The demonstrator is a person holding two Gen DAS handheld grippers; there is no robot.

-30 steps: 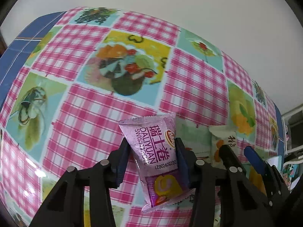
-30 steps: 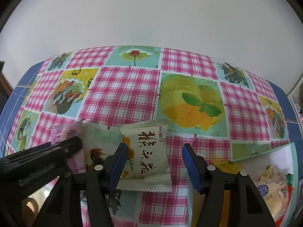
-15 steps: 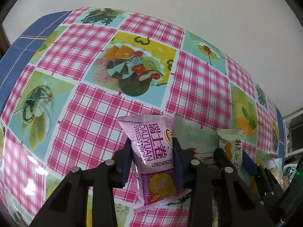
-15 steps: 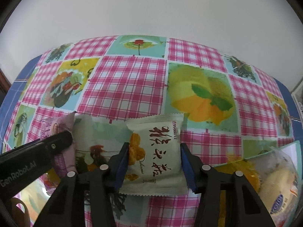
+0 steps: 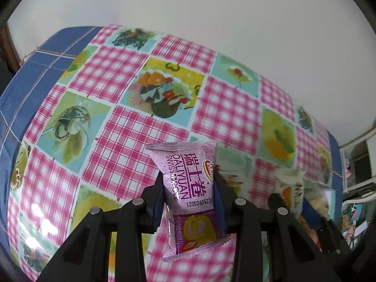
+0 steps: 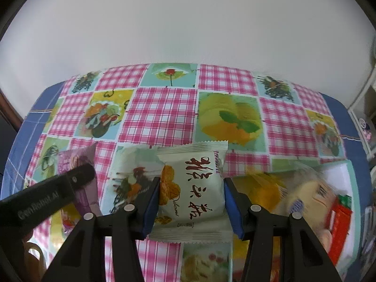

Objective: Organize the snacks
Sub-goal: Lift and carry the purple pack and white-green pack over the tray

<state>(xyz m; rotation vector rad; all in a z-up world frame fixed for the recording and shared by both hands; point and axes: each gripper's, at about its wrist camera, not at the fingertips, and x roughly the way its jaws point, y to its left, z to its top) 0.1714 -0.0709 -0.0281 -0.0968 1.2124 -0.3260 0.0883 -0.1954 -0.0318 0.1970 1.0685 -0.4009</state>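
left hand-held gripper (image 5: 189,198) clamps purple swiss roll pack (image 5: 188,192), right view alone shows snack tray (image 6: 340,176), perhaps blurred

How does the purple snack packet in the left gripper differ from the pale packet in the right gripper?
The purple Swiss-roll packet is narrow and long; the pale cream packet with brown characters is wider and squarer. The purple packet is pinched in at its waist by the left gripper; the cream packet spans the right gripper without visible creasing. Both are sealed, crimp-edged wrappers, each gripped across its width above the checked tablecloth.
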